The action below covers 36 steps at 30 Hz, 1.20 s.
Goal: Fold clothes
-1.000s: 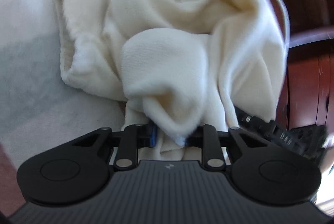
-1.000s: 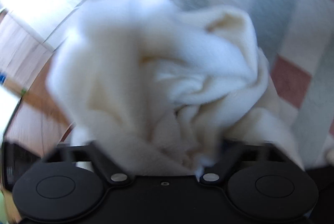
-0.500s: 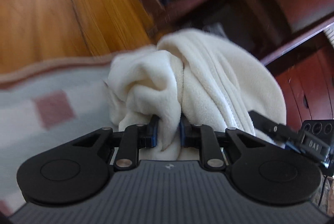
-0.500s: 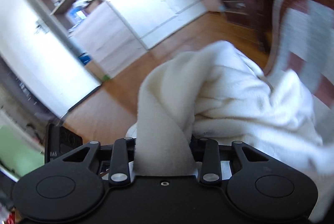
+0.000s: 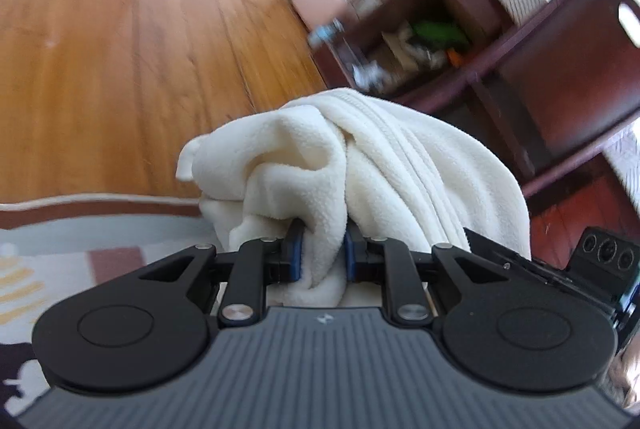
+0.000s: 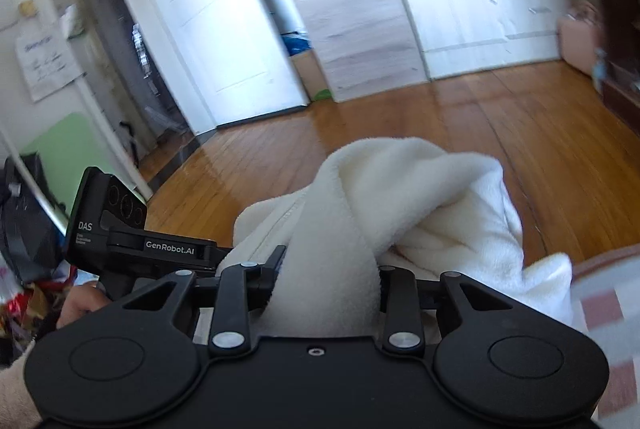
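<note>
- Above the patterned rug (image 5: pixel 120 229) with its brown border and pale squares, a cream fleece garment (image 5: pixel 360 165) hangs bunched between the two tools.
- Left claw (image 5: pixel 322 257): its blue-padded fingers (image 5: pixel 295 249) are pinched onto a thick fold of the fleece, which spills up and over them.
- Right claw (image 6: pixel 326 281): clamped on another band of the same garment (image 6: pixel 400 197); the cloth covers the finger tips, so the pads themselves cannot be seen.
- Beyond the rug lies a glossy wooden plank floor (image 6: pixel 400 117).
- A dark red-brown wooden shelf unit (image 5: pixel 520 61) stands past the rug's far edge, holding blurred clutter.
- White doors (image 6: pixel 224 29) rise at the far side of the floor from the rug.
</note>
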Motion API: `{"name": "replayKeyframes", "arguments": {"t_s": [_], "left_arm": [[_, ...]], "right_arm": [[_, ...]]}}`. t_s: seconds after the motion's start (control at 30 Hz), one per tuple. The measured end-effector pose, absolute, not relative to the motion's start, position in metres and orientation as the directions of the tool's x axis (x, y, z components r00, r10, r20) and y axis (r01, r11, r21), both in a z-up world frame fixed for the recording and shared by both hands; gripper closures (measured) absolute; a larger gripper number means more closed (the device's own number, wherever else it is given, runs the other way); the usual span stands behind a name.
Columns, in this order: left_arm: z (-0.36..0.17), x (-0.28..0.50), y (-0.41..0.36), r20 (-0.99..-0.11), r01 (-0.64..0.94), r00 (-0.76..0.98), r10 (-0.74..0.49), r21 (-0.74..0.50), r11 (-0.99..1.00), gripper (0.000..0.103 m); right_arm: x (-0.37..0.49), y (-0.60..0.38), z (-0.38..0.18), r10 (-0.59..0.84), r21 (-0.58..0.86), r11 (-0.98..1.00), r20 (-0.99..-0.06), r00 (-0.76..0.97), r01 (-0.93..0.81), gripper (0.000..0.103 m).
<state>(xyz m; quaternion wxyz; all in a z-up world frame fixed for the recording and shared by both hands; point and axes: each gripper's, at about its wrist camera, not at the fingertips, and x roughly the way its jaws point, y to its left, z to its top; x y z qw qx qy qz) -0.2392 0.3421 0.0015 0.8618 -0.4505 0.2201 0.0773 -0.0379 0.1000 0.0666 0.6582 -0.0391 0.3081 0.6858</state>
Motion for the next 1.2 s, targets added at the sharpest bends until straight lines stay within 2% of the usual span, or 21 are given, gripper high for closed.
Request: {"name": "replayKeyframes", "arguments": {"t_s": [0.13,0.3,0.4,0.43,0.47,0.5,0.53,0.6,0.63,0.67,0.73,0.8,0.87,0.93,1.1,1.2], "left_arm": [[0.035,-0.288,0.366,-0.393,-0.351,0.918,0.056,-0.737,0.577,0.086],[0.111,-0.339,0.384,-0.303,-0.410,0.912,0.276,-0.642,0.648,0.085],[0.143,-0.363,0.385,-0.283,-0.505,0.862,0.420,-0.552,0.663,0.083],[0.142,-0.369,0.389,-0.316,-0.572,0.819,0.478,-0.499,0.651,0.081],[0.141,-0.374,0.392,-0.344,-0.636,0.772,0.535,-0.442,0.633,0.080],[0.128,-0.373,0.397,-0.404,-0.713,0.701,0.588,-0.378,0.590,0.076],[0.105,-0.376,0.405,-0.475,-0.765,0.640,0.604,-0.327,0.554,0.069],[0.049,-0.381,0.422,-0.614,-0.842,0.516,0.598,-0.232,0.488,0.068],[0.015,-0.386,0.428,-0.672,-0.862,0.475,0.568,-0.225,0.454,0.068],[-0.020,-0.396,0.433,-0.726,-0.875,0.451,0.520,-0.246,0.416,0.069],[-0.066,-0.417,0.437,-0.751,-0.869,0.485,0.448,-0.360,0.339,0.069],[-0.112,-0.437,0.441,-0.763,-0.851,0.525,0.376,-0.463,0.249,0.069],[-0.136,-0.438,0.438,-0.777,-0.846,0.533,0.334,-0.502,0.183,0.069],[-0.144,-0.435,0.440,-0.772,-0.824,0.566,0.288,-0.527,0.208,0.069],[-0.126,-0.402,0.432,-0.770,-0.823,0.546,0.329,-0.419,0.384,0.061],[-0.141,-0.402,0.435,-0.791,-0.814,0.553,0.262,-0.445,0.375,0.061]], "right_arm": [[-0.070,0.139,0.103,0.897,0.297,-0.055,-0.405,-0.178,-0.953,0.067],[-0.105,0.167,0.161,0.937,0.159,-0.233,-0.228,-0.265,-0.959,0.068],[-0.109,0.193,0.178,0.939,0.156,-0.298,-0.128,-0.318,-0.942,0.067],[-0.109,0.206,0.176,0.943,0.162,-0.280,-0.135,-0.303,-0.946,0.056],[-0.108,0.221,0.168,0.945,0.165,-0.243,-0.181,-0.271,-0.956,0.048],[-0.107,0.239,0.155,0.940,0.163,-0.180,-0.263,-0.218,-0.970,0.028],[-0.105,0.257,0.138,0.924,0.154,-0.104,-0.350,-0.152,-0.983,0.020],[-0.099,0.280,0.081,0.847,0.078,0.111,-0.528,0.053,-0.991,0.019],[-0.097,0.285,0.053,0.794,0.034,0.188,-0.593,0.132,-0.982,0.019],[-0.096,0.283,0.027,0.759,0.022,0.197,-0.636,0.139,-0.980,0.019],[-0.098,0.271,-0.016,0.697,0.016,0.180,-0.707,0.116,-0.984,0.025],[-0.107,0.254,-0.043,0.660,0.009,0.130,-0.747,0.080,-0.991,0.025],[-0.120,0.239,-0.058,0.644,-0.002,0.073,-0.763,0.049,-0.997,0.025],[-0.131,0.228,-0.069,0.639,0.013,0.020,-0.769,0.003,-1.000,0.025],[-0.154,0.221,-0.087,0.591,0.083,-0.037,-0.802,-0.089,-0.996,0.025],[-0.170,0.218,-0.099,0.553,0.061,-0.068,-0.828,-0.089,-0.996,0.025]]}}
